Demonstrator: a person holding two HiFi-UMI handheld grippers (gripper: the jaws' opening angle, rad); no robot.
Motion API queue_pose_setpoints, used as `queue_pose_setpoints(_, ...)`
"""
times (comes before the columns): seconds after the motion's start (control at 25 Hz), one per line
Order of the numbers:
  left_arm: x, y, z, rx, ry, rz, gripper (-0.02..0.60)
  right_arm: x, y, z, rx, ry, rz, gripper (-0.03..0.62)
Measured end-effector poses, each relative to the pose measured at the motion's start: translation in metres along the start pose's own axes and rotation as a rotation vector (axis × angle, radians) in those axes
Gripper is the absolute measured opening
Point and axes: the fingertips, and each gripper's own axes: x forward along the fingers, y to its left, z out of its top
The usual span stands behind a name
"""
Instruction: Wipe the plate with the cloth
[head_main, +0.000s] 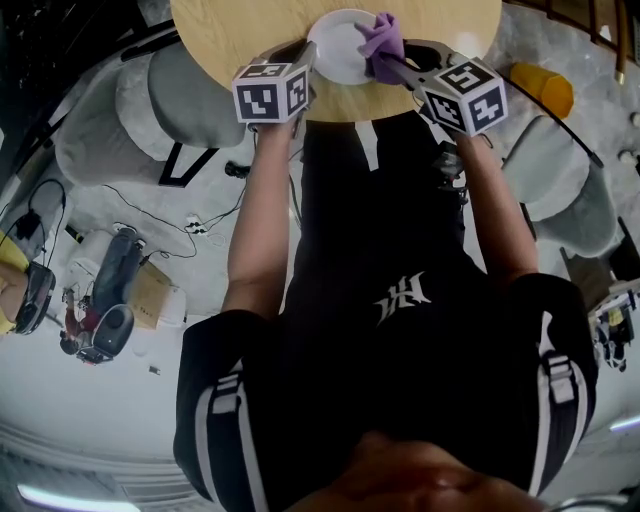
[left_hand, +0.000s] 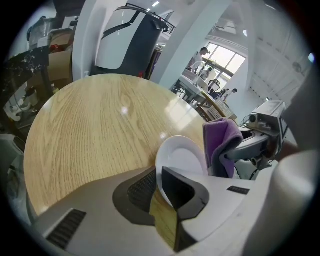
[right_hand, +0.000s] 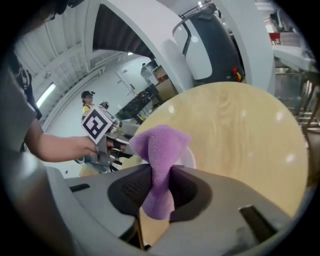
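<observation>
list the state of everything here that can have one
left gripper: fingers shut on the near rim of the plate
right gripper: fingers shut on the cloth
plate: tilted, held by its rim
cloth: bunched up, beside the plate; contact cannot be told
</observation>
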Motion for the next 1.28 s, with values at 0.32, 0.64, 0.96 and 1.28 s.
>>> queue_pose_setpoints(0.32,-0.001,-0.001,0.004,0.005,-0.001,0.005,0.048,0.075,0.045,0.000,0.014,0.079,0.157,0.094)
queue_pose_setpoints(0.64,-0.001,0.000,0.002,0.010,-0.006,-0.004,0.048,0.014,-0.022,-0.023,0.032,0.101,0.001,0.094)
queue_pose_setpoints(0.96,0.001,-0.005,-0.001,0.007,-0.001,-0.017,0.048,-0.011,-0.015,-0.017,0.045,0.054,-0.019,0.094)
queue_pose_setpoints(1.28,0.001,-0.008,0.001,0.005,-0.006,-0.012,0.048,0.057,0.054,0.002,0.036,0.035,0.164,0.094)
